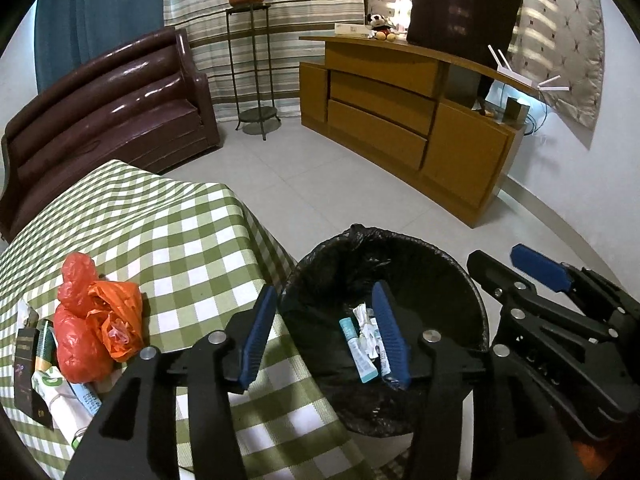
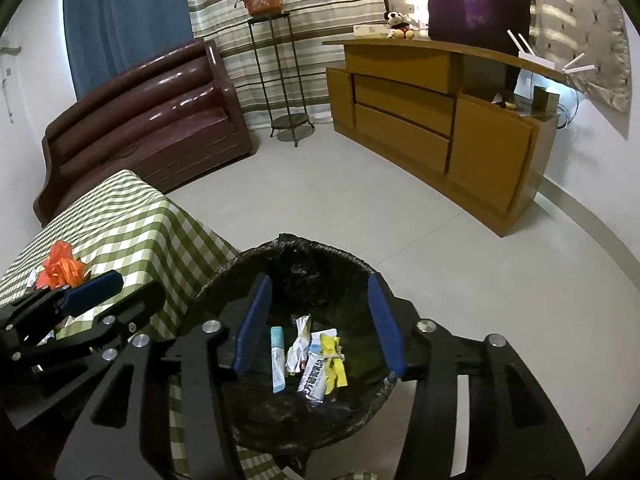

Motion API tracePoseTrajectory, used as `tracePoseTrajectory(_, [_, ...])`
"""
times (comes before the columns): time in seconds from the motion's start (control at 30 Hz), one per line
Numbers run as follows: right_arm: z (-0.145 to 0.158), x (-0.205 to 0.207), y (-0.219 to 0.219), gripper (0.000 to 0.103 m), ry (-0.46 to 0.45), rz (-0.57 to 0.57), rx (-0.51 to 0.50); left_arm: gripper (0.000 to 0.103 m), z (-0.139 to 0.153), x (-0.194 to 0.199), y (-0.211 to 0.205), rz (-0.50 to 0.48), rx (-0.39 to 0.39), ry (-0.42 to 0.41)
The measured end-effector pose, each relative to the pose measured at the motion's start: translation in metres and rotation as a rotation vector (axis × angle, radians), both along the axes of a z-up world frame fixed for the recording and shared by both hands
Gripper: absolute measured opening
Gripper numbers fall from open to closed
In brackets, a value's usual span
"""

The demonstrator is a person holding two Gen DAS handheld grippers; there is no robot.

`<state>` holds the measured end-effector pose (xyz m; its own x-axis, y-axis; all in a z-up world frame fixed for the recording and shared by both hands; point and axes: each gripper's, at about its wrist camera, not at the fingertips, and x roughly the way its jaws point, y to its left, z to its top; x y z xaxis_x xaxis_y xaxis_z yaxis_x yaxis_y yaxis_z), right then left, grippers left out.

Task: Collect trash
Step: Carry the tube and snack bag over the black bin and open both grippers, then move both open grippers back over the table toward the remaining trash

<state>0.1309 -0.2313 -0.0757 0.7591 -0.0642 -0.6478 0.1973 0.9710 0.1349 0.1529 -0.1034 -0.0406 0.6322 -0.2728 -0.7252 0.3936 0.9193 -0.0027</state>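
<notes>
Right wrist view: right gripper [image 2: 318, 322] jaws apart, empty, above the lined bin [image 2: 224, 280] holding wrappers [image 2: 316, 364]. Left gripper [image 1: 324, 332] likewise apart, empty.

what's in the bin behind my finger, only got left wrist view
observer: a yellow wrapper lies at the bottom of the bin, right of the tube.
operator: right gripper holding anything
observer: no, the right gripper is open and empty, above the bin.
operator: anything else in there
observer: a printed white sachet, touching the wrapper.
</notes>
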Motion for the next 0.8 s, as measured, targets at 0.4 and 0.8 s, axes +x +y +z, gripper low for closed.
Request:
tracePoseTrajectory(0.4, [0.010, -0.009, 0.014, 0.058, -0.003, 0.023, -0.009, 0.056, 0.011, -0.016, 0.026, 0.033, -0.007, -0.005])
tracePoseTrajectory(0.8, [0.018, -0.017, 0.050, 0.058, 0.002, 0.080, -0.030, 0.061, 0.023, -0.030, 0.061, 0.082, -0.023, -0.021])
